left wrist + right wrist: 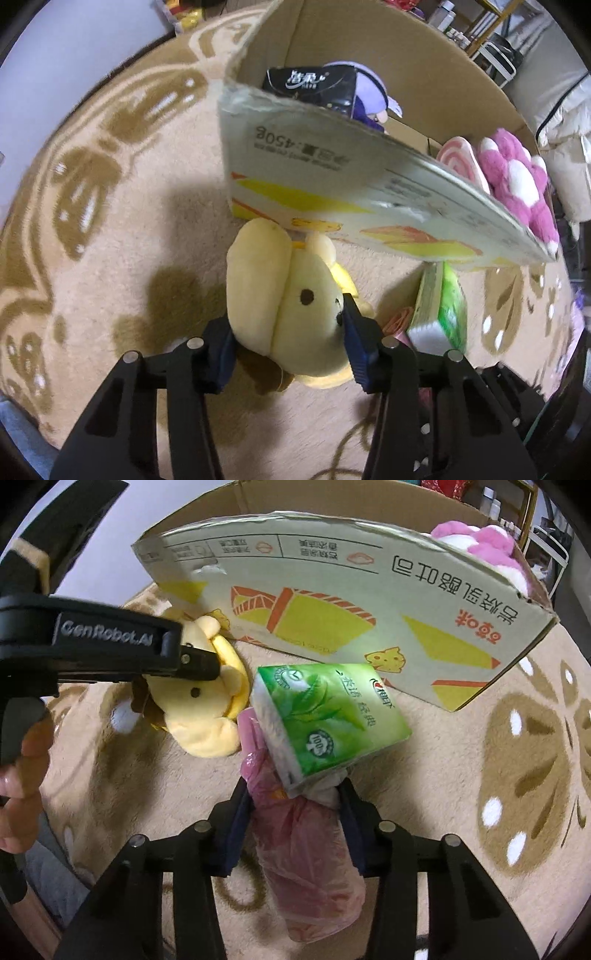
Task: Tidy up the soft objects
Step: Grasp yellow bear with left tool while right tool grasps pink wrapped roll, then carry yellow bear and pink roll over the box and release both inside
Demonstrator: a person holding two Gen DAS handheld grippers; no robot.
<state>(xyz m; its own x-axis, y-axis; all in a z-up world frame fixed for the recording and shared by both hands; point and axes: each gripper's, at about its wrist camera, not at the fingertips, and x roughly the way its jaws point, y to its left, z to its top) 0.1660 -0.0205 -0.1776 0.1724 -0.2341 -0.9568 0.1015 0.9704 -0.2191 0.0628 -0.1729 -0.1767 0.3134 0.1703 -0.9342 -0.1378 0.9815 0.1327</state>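
Observation:
My left gripper (288,339) is shut on a yellow plush dog (291,302), held just above the carpet in front of the cardboard box (314,162). The dog and left gripper also show in the right wrist view (199,709). My right gripper (291,819) is shut on a pink plastic bag (306,849) and the bottom of a green tissue pack (325,712), which shows at the right of the left wrist view (443,306). Inside the box lie a black tissue pack (310,85), a purple plush (373,99) and a pink-and-white flower plush (517,177).
A beige patterned carpet (110,229) covers the floor. The box's near wall (332,590) stands right ahead of both grippers. A shelf with bottles (476,29) and a white quilted cover (569,147) are behind the box.

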